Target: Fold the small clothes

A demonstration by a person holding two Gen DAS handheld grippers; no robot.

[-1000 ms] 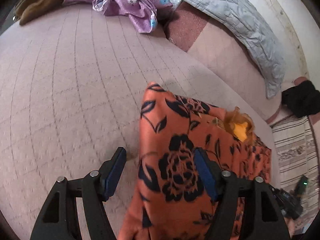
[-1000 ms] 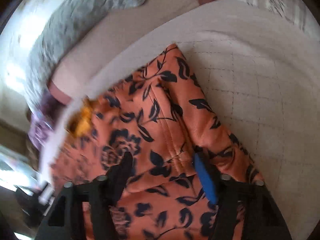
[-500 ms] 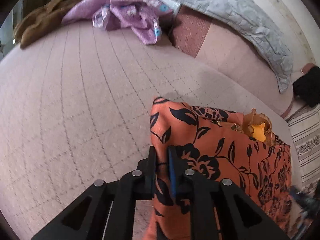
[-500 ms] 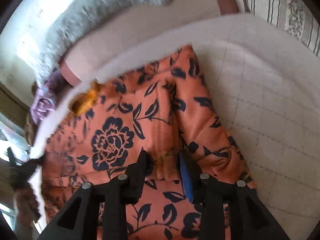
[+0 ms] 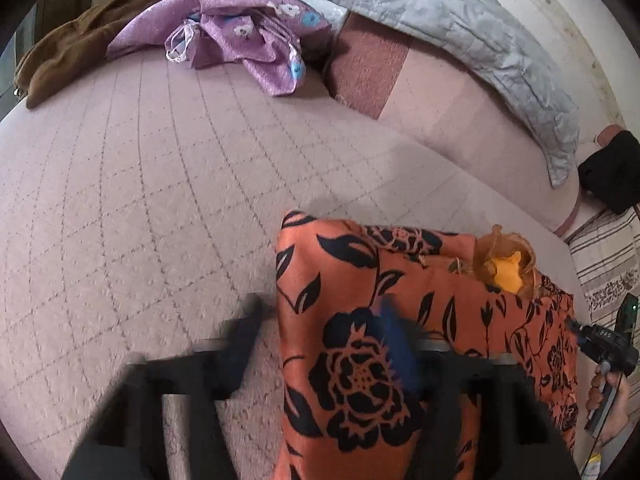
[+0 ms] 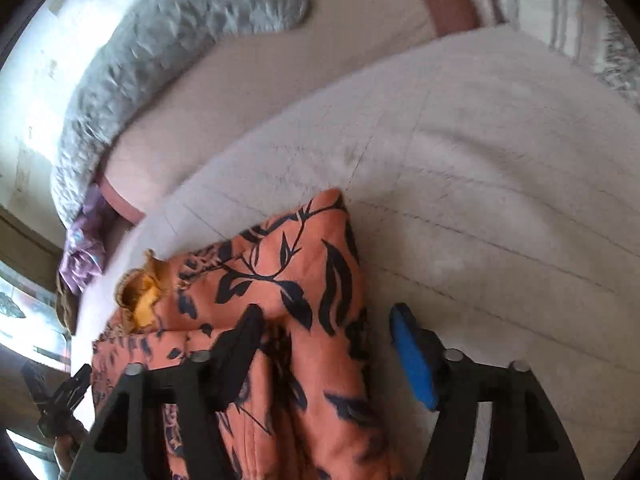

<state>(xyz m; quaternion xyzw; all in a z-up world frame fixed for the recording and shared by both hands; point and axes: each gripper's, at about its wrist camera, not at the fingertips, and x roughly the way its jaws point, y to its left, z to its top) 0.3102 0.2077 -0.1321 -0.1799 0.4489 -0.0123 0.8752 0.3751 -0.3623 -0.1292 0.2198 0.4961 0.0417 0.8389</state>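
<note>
orange fabric with black roses and leaves, that's the garment [image 5: 384, 340], a small piece of clothing lying folded over itself on the pale quilted bed cover [image 5: 152, 208]. in the left wrist view it fills the lower right of the frame, its upper left corner squared off and its surface smooth and slightly glossy. a gathered yellow-orange frill [image 5: 506, 264] pokes out along its top edge at the right. in the right wrist view the same cloth sits at lower centre, bunched into soft lengthwise ridges, with the frill at centre left.

left gripper [image 5: 320, 332] is motion-blurred; its black fingers stand wide apart, one left of the cloth's edge on the cover, the blue-padded one over the printed rose. nothing is pinched between them. right gripper [image 6: 326, 336] is also spread wide: the dark finger rests over the garment's folds, the blue pad [image 6: 414, 360] hangs off to the right above bare cover, and the cloth edge lies in the gap, not clamped.

bed cover is matte, nubbly, stitched in a square grid. at the upper left of the left wrist view lies a crumpled shiny purple cloth [image 5: 244, 36] with small flowers, beside a brown fuzzy cloth [image 5: 80, 48]. a grey quilted blanket [image 5: 460, 28] curves along the upper right.
</note>
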